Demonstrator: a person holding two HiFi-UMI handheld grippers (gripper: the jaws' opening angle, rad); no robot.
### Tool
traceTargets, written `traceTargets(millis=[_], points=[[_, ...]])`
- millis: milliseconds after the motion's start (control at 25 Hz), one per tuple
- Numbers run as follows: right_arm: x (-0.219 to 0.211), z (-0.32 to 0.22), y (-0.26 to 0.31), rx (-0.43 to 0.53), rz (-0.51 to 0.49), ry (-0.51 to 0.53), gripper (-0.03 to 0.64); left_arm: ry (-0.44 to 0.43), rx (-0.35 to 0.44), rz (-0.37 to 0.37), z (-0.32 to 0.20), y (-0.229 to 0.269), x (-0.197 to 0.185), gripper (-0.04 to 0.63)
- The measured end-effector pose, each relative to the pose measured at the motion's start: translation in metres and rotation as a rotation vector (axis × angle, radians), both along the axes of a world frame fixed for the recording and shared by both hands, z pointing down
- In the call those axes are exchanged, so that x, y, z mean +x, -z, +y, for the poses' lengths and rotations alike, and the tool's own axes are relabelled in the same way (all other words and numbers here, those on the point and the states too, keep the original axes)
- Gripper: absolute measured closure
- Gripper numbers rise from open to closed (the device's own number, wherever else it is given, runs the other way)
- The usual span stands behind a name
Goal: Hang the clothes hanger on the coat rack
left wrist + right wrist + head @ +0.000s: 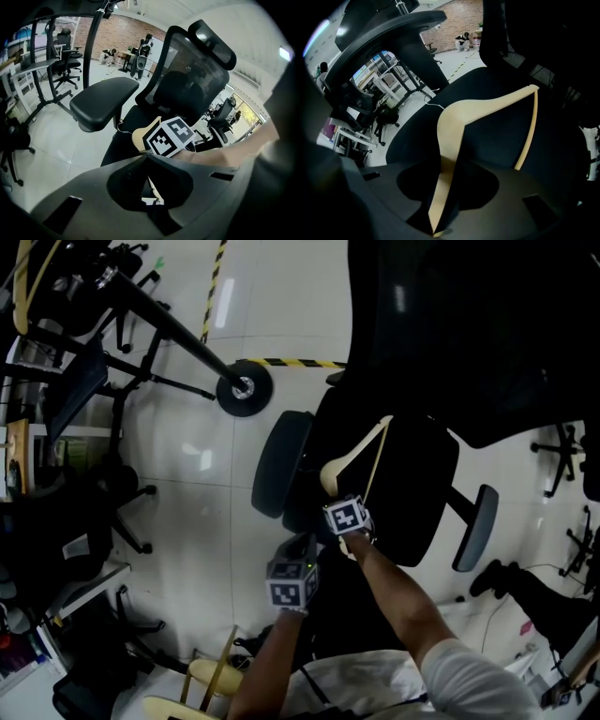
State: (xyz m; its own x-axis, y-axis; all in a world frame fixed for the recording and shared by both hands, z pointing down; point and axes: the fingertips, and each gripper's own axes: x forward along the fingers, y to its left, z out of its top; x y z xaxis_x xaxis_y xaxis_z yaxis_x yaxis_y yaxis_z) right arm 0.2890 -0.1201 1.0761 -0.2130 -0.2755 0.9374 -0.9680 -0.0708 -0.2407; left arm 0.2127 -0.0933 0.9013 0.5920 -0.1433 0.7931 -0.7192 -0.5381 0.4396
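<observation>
A pale wooden clothes hanger [352, 454] lies on the seat of a black office chair [417, 484]. My right gripper [337, 495] points steeply down at it. In the right gripper view one arm of the hanger [459, 117] runs between the jaws, and the right gripper [446, 165] is shut on it. My left gripper [298, 547] hovers just left of it, beside the seat edge, shut with nothing in it [147, 157]. The hanger's end [143, 133] peeps out behind the right gripper's marker cube. The coat rack's black pole and round base [244, 387] stand at the upper left.
The chair's armrests [279, 462] [475, 526] flank the seat, and its mesh back [187, 84] rises behind. More office chairs and desk frames [84, 512] crowd the left. Yellow-black tape [291, 362] crosses the white floor. More wooden hangers [211, 676] lie near my feet.
</observation>
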Motion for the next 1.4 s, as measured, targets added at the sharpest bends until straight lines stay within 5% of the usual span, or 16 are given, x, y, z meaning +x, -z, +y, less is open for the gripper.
traceTargets(millis=[280,560,920,1400], points=[[0.004,0.018,0.029,0.021,-0.024,-0.024,0.499,0.009,0.032,0.009,0.003,0.018,0.000,0.607],[0.005,0.042,0.092,0.099,-0.122,-0.153,0.499,-0.010,0.086,0.045,0.008,0.063,-0.007,0.607],[0.002,0.022,0.256,0.361,-0.252,-0.250,0.499,-0.006,0.272,0.144,-0.026,0.168,-0.027,0.607],[-0.086,0.012,0.444,0.617,-0.347,-0.103,0.499,0.065,0.483,0.297,-0.043,0.339,-0.082,0.607]])
